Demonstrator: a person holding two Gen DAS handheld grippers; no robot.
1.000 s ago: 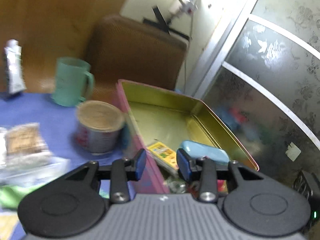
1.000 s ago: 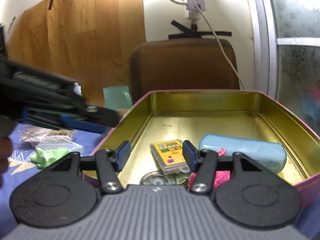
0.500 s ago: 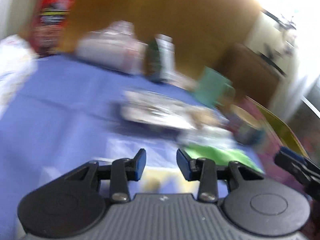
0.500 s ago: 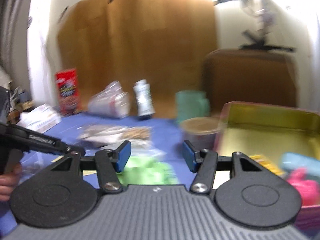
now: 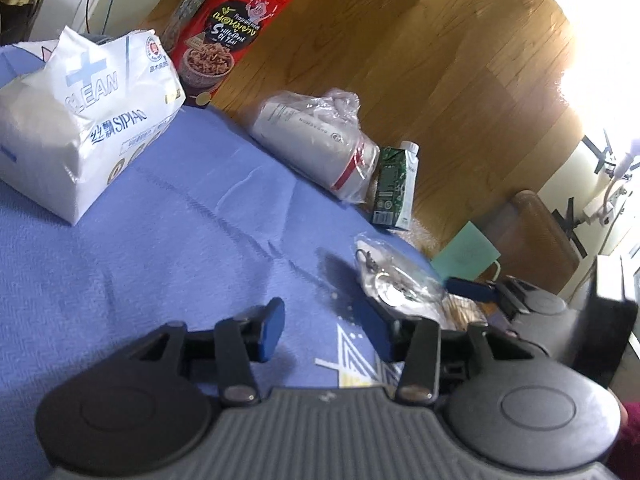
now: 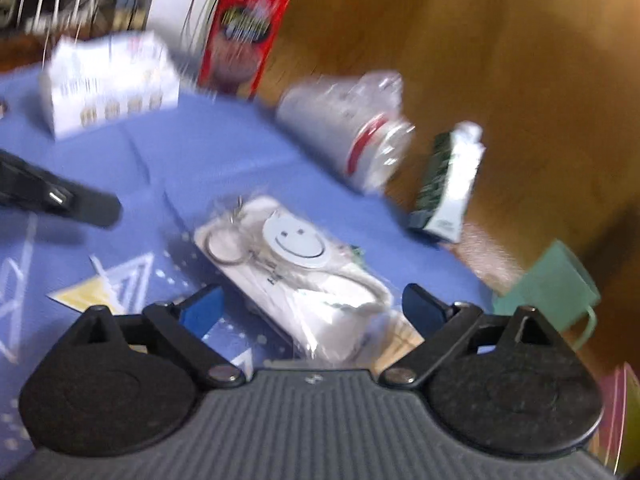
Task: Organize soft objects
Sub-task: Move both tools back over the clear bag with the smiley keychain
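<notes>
Right wrist view: the right hand-held gripper hangs over a clear plastic packet holding a smiley-face keyring, its jaws opening wide with the near end of the packet lying between them but not yet pressed by either pad. A second ago both cameras looked into a pink tin with a gold lining, where a blue case and a yellow card lay; now only a sliver of that tin shows at the right edge, and both tools have swung across to the blue cloth on the bench. The left hand-held gripper, seen from its own wrist camera, hovers above bare cloth, its jaws parting only a little and holding nothing; the packet sits just beyond its right finger. Behind stand a white tissue pack, a red food box, a bagged stack of paper cups, a green carton and a mint mug. The shift suggests one drop-off is done and a fresh pick is starting, the packet the likely target; its slippery film could slide under a shallow pinch.
</notes>
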